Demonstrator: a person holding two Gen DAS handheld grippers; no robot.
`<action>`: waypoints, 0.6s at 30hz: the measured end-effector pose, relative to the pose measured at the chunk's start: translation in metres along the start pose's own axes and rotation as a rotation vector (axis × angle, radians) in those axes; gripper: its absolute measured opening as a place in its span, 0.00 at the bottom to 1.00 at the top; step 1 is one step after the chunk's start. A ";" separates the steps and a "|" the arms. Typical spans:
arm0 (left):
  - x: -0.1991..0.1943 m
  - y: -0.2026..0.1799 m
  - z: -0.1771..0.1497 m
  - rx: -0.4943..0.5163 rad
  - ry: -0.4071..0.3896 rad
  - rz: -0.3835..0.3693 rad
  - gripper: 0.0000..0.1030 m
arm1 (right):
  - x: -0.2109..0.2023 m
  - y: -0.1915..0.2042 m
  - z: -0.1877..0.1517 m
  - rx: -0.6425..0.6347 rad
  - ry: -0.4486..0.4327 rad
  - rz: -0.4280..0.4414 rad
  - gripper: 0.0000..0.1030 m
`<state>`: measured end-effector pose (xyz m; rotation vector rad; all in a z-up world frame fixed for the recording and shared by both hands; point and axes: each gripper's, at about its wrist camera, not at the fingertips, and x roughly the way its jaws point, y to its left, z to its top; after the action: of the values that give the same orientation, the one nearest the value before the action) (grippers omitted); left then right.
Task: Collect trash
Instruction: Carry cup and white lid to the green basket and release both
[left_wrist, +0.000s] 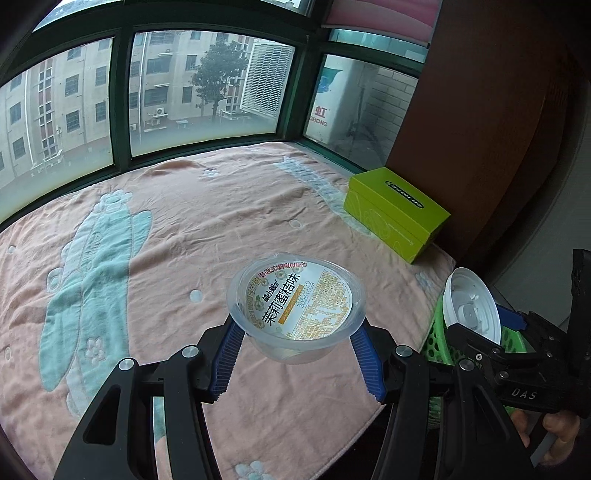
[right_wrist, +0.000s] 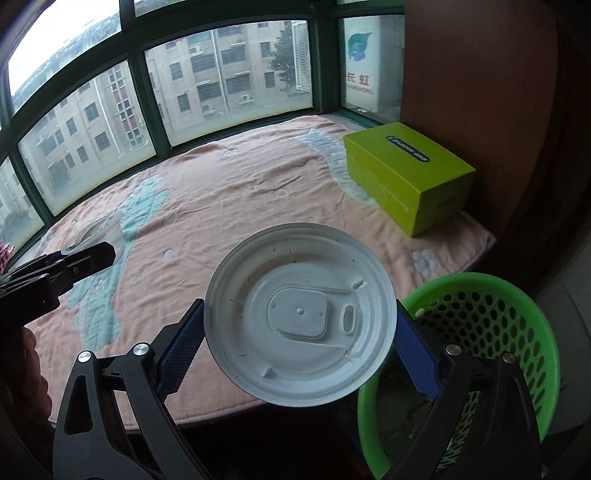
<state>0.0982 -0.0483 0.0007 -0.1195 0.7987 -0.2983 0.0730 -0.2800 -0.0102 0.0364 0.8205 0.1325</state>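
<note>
My left gripper (left_wrist: 297, 332) is shut on a clear plastic jelly cup (left_wrist: 295, 306) with a printed foil lid, held above the pink blanket (left_wrist: 184, 229). My right gripper (right_wrist: 300, 332) is shut on a white plastic cup lid (right_wrist: 299, 314), held upright near the bed's edge; the lid also shows in the left wrist view (left_wrist: 471, 306). A green perforated basket (right_wrist: 491, 332) stands on the floor just right of and below the lid; it also shows in the left wrist view (left_wrist: 439, 339). The left gripper and its cup show at the far left in the right wrist view (right_wrist: 79, 254).
A lime green box (left_wrist: 395, 212) lies on the blanket at the back right, against a brown cabinet (left_wrist: 480, 129); the box also shows in the right wrist view (right_wrist: 406, 173). Green-framed windows (left_wrist: 122, 96) close off the far side. The bed's edge runs along the front right.
</note>
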 end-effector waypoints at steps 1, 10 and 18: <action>-0.001 -0.004 0.000 0.007 -0.002 -0.004 0.53 | -0.003 -0.003 -0.002 0.006 -0.001 -0.006 0.91; -0.001 -0.041 -0.002 0.051 -0.002 -0.055 0.53 | -0.030 -0.036 -0.022 0.077 -0.018 -0.069 0.91; -0.003 -0.062 -0.004 0.076 -0.006 -0.088 0.53 | -0.046 -0.063 -0.034 0.134 -0.031 -0.114 0.91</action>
<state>0.0795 -0.1062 0.0135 -0.0843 0.7768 -0.4112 0.0240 -0.3489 -0.0052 0.1174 0.7975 -0.0301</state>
